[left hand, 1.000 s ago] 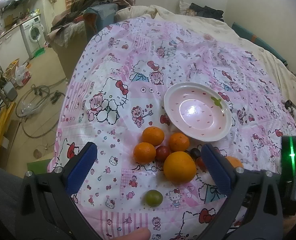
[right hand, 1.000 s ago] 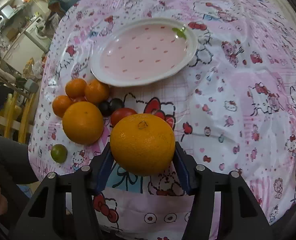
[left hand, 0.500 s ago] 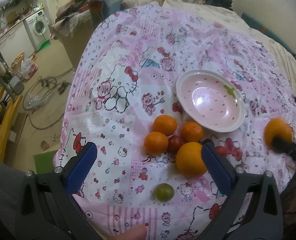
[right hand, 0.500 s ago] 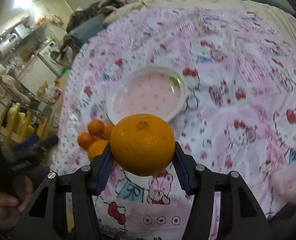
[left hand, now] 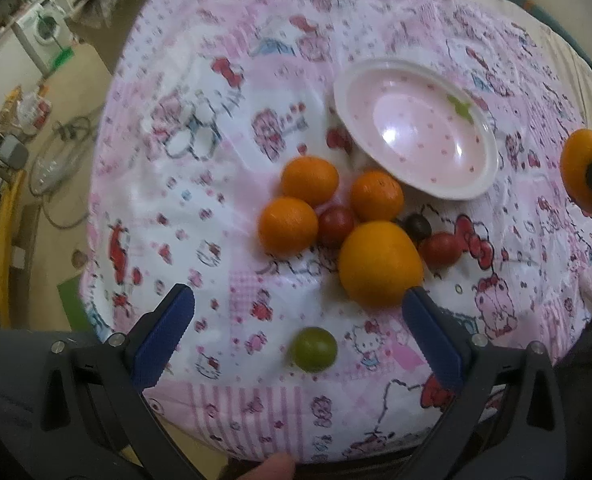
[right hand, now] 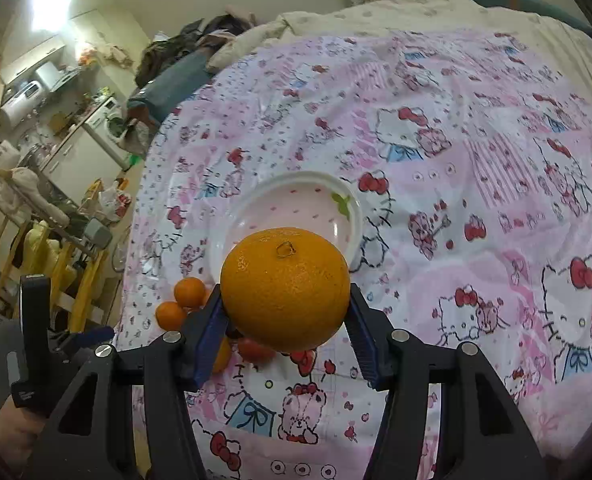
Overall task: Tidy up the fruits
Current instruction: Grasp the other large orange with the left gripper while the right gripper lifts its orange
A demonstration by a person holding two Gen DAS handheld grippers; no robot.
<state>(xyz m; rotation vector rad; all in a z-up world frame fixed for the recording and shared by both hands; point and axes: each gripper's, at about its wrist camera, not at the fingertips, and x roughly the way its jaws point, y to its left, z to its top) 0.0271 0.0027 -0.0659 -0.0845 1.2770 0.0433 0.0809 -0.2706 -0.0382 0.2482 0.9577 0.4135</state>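
Pink cartoon-print cloth [left hand: 223, 120] covers the bed on which the fruit lies. Going left to right in the left wrist view, the left gripper [left hand: 296, 304] hangs over the near edge of the cloth with its blue-padded jaws spread wide and nothing between the pads; a small green fruit [left hand: 312, 349] lies on the cloth below the gap. Beyond it sits a cluster: three small tangerines [left hand: 287, 226], a red cherry tomato [left hand: 336, 225] tucked among them, and a large orange [left hand: 380, 264] touching the cluster on its near side, just beside the left gripper's right pad. A dark round fruit [left hand: 417, 227] and a second red tomato [left hand: 440, 249] lie to the right of the large orange. Behind the cluster rests a shallow pink dotted plate [left hand: 352, 80] with a white rim, holding no fruit. At the far right edge, the right gripper [right hand: 285, 316] is clamped on a second big orange [right hand: 285, 290], held in the air clear of the cloth; in the right wrist view its pads press both sides of the fruit, stem scar up, with the plate behind it.
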